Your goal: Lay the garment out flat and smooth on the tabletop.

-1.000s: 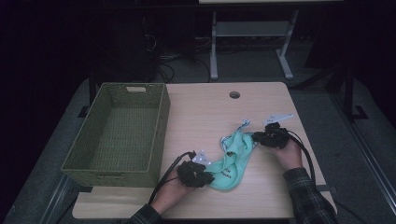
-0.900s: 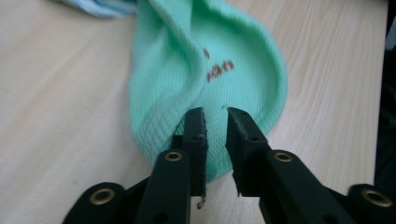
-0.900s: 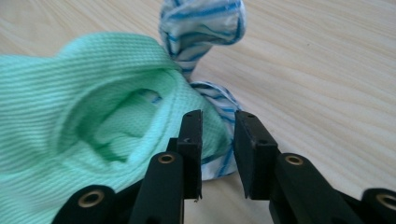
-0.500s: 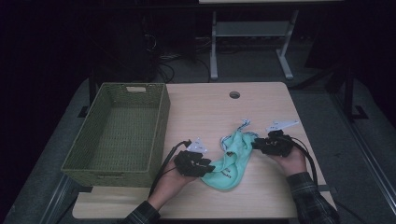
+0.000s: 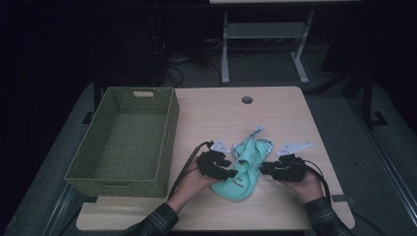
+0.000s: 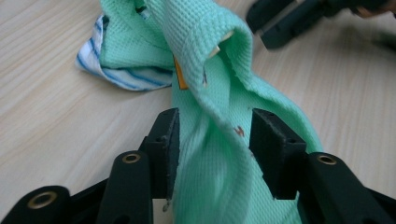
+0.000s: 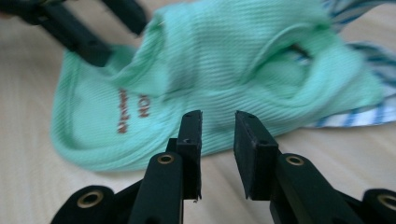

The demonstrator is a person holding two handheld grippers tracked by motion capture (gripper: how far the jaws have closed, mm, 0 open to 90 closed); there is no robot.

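The left gripper (image 6: 215,135) has just been opening its jaws, now partly apart astride a fold of the mint-green knit garment (image 6: 219,93). The right gripper (image 7: 217,133) holds a narrow gap, empty, just short of the cloth. The crumpled garment, blue-striped trim at the far end, runs lengthwise away from the person on the wooden table (image 5: 216,113), beside the wicker basket (image 5: 169,132).
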